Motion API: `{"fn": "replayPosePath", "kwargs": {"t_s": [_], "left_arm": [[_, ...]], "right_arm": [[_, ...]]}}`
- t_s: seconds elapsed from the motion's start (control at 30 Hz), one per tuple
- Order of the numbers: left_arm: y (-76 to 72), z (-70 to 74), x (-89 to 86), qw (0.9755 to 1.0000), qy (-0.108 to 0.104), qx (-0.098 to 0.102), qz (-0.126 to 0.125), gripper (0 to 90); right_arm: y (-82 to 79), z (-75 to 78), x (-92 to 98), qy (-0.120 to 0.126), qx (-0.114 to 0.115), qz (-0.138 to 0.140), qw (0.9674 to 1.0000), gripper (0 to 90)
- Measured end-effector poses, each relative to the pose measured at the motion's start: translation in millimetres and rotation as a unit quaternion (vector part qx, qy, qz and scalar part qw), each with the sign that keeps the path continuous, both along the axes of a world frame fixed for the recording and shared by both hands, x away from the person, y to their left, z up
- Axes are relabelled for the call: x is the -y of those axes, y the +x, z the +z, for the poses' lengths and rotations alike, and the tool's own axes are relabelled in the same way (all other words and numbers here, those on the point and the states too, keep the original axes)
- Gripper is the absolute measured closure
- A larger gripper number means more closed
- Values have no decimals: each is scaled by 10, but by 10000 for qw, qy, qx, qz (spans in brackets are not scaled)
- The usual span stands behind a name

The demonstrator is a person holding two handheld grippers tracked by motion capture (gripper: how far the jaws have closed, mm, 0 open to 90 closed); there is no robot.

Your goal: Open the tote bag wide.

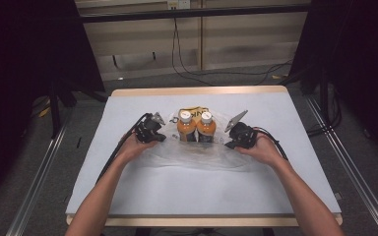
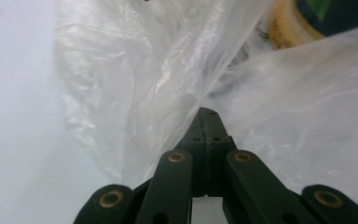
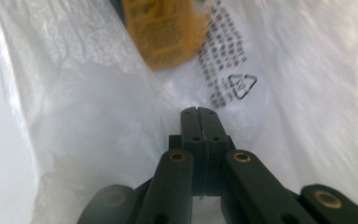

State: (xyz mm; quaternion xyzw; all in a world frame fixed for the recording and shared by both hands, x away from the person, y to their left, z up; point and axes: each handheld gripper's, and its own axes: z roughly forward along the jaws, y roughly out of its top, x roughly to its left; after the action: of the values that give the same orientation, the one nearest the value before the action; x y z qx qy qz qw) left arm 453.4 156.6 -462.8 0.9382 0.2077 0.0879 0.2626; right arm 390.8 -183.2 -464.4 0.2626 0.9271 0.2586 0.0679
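Clear bag (image 1: 197,152) lies mid-surface (image 1: 202,191), two orange bottles (image 1: 197,127) upright inside at its far part, side by side, white caps up. Left hand-held gripper (image 1: 161,133) at bag's left edge, jaws clenched on fold of film (image 2: 168,93). Right hand-held gripper (image 1: 228,139) at bag's right edge, jaws pressed together, film (image 3: 121,116) pinched between; printed recycling mark (image 3: 242,86) just beyond tips. Bottle label (image 3: 161,30) blurred, far side of right gripper view. Hands flank bottles.
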Motion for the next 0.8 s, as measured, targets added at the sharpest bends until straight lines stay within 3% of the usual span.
{"fn": "replayPosePath", "kwargs": {"t_s": [0.1, 0.17, 0.3, 0.37, 0.4, 0.43, 0.47, 0.53, 0.63, 0.67, 0.73, 0.8], "left_arm": [[-28, 70, 60, 9993, -339, -13, -132, 900], [-33, 119, 100, 9988, -456, 48, -179, 900], [-2, 230, 192, 9986, -434, 91, -301, 900], [28, 283, 238, 9979, -588, 147, -215, 900], [58, 303, 241, 9979, -522, 200, -338, 900], [65, 293, 272, 9974, -673, 121, -219, 900], [97, 271, 296, 9983, -455, 104, -348, 900], [107, 166, 349, 9988, -453, 16, -196, 900], [110, 8, 386, 9995, -23, 30, -306, 900], [104, -26, 382, 9995, 36, 11, -324, 900], [102, -32, 333, 9994, -66, -47, -326, 900], [89, -13, 297, 9990, 168, 67, -398, 900]], "right_arm": [[2, -9, 1, 81, -2, -42, 10000, 900], [28, -20, 2, 177, -17, -115, 9998, 900], [80, 8, -31, 314, -3, -171, 9994, 900], [106, 56, -68, 337, 58, -151, 9993, 900], [120, 78, -82, 369, 104, -157, 9991, 900], [129, 94, -88, 413, 86, -195, 9989, 900], [150, 103, -91, 462, 105, -195, 9987, 900], [182, 90, -95, 488, 117, -249, 9984, 900], [200, 29, -82, 393, 60, -371, 9985, 900], [210, 8, -74, 362, 64, -348, 9987, 900], [207, -15, -80, 313, 15, -357, 9989, 900], [190, -35, -103, 239, -27, -276, 9993, 900]]}}
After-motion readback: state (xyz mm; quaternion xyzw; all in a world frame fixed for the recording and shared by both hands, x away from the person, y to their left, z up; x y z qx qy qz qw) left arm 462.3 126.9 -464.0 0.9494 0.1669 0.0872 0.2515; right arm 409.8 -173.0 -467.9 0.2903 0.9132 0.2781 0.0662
